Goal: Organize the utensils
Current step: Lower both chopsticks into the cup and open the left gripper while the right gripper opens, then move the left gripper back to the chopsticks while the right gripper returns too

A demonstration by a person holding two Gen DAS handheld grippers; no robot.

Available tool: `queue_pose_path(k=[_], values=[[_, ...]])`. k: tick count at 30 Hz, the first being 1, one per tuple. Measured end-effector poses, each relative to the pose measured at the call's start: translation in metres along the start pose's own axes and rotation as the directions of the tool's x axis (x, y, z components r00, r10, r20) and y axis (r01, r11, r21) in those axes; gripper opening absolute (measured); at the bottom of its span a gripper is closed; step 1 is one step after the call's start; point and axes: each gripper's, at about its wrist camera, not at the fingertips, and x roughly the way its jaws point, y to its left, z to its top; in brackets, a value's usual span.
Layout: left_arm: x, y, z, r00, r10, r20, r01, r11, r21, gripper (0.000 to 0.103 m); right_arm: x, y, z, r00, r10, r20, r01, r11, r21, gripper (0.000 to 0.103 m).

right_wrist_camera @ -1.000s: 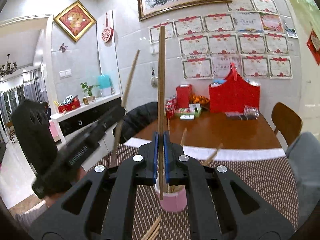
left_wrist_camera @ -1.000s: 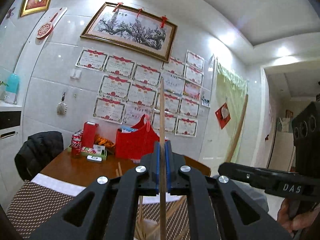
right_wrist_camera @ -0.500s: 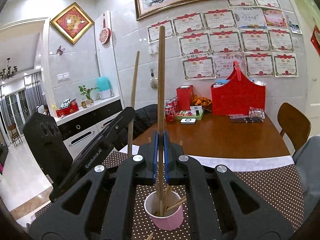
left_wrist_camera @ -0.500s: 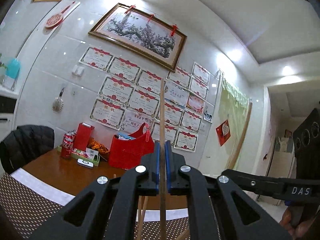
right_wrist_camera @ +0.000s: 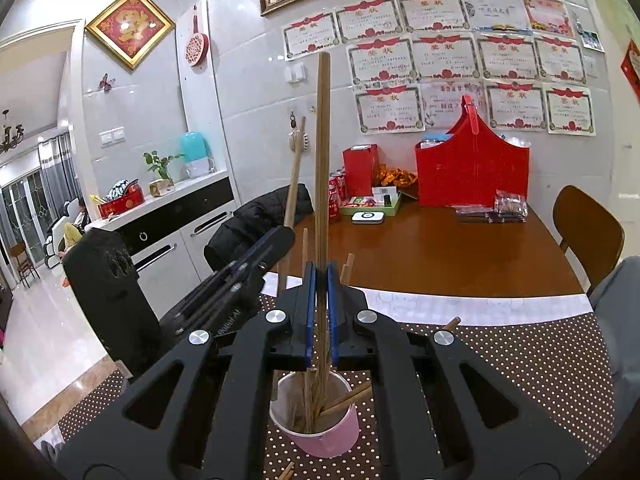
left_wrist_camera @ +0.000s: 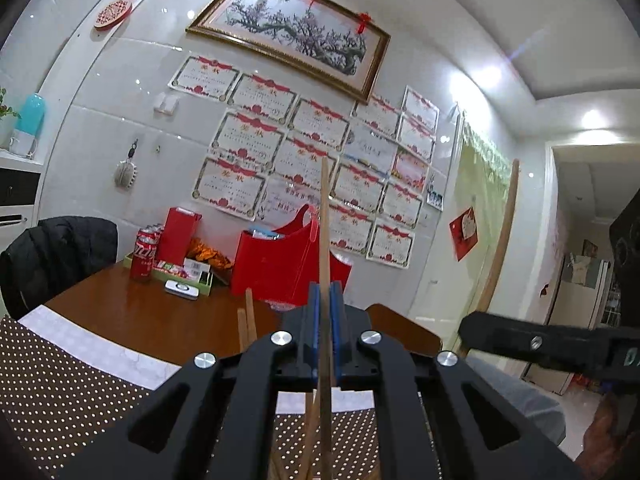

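1. Our left gripper point(left_wrist_camera: 325, 304), the black two-finger tongs with blue pads, has its jaws closed tight on a long pale wooden chopstick point(left_wrist_camera: 325, 240) that stands upright between the pads

2. That chopstick rises well above the fingertips and its lower part runs down behind the gripper body, out of sight at the bottom edge of the left wrist view

3. Our right gripper point(right_wrist_camera: 320, 284), of the same build, is likewise clamped on a darker brown wooden chopstick point(right_wrist_camera: 322, 160), held upright with a slight lean

4. The lower end of the brown chopstick reaches into the pink paper cup with a white inside point(right_wrist_camera: 340, 438), which stands on the brown mat with white dots point(right_wrist_camera: 520, 364), directly under our right gripper

5. Several other wooden chopsticks point(right_wrist_camera: 346, 398) already sit in that cup, leaning against its rim at different angles

6. In the right wrist view our left gripper shows to the left of the cup, just beside it, with its chopstick sticking up above it

7. Beyond the mat lies the brown wooden table point(right_wrist_camera: 440, 248), with a red basket with a handle point(right_wrist_camera: 472, 172) and red drink cans point(right_wrist_camera: 334, 196) near the tiled wall

8. Whether the pale chopstick's tip is inside the cup, we cannot tell
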Motion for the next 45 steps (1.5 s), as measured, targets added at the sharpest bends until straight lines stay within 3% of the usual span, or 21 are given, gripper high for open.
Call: queue_pose_path(k=[9, 11, 12, 14, 16, 21, 27, 40, 45], values=[[0.014, 0.009, -0.015, 0.995, 0.038, -0.087, -0.038, 0.999, 0.003, 0.007, 0.012, -0.004, -0.004, 0.998, 0.016, -0.054, -0.016, 1.0, 0.013, 0.006], [0.015, 0.012, -0.015, 0.992, 0.052, -0.112, -0.054, 0.999, -0.01, 0.033, 0.017, -0.007, -0.006, 0.996, 0.04, -0.082, -0.037, 0.999, 0.037, 0.01], [0.013, 0.013, -0.013, 0.991, 0.071, -0.112, -0.073, 0.997, -0.013, 0.052, 0.018, -0.009, -0.006, 0.995, 0.046, -0.084, -0.041, 0.997, 0.059, 0.017], [0.007, 0.013, -0.007, 0.992, 0.083, -0.091, -0.084, 0.996, -0.01, 0.062, 0.013, -0.016, -0.005, 0.998, 0.041, -0.053, -0.035, 0.994, 0.107, 0.096], [-0.001, 0.01, 0.003, 0.993, 0.1, -0.068, -0.099, 0.995, 0.015, 0.073, 0.004, -0.021, -0.003, 0.999, 0.042, -0.001, -0.041, 0.991, 0.127, 0.098], [-0.023, -0.003, 0.029, 0.993, 0.115, -0.032, -0.113, 0.993, 0.043, 0.081, -0.02, -0.037, 0.005, 0.995, 0.001, 0.097, -0.021, 0.978, 0.206, 0.098], [-0.053, -0.025, 0.053, 0.993, 0.114, 0.002, -0.114, 0.989, 0.09, 0.083, -0.035, -0.048, 0.013, 0.991, -0.023, 0.135, -0.01, 0.97, 0.244, 0.098], [-0.14, -0.033, 0.063, 0.977, 0.202, -0.072, -0.187, 0.967, 0.172, 0.083, -0.096, -0.02, 0.019, 0.983, -0.026, 0.182, -0.015, 0.975, 0.221, 0.098], [-0.169, -0.036, 0.047, 0.963, 0.231, -0.137, -0.203, 0.96, 0.191, 0.083, -0.12, 0.001, 0.005, 0.991, -0.059, 0.118, 0.038, 0.984, 0.174, 0.098]])
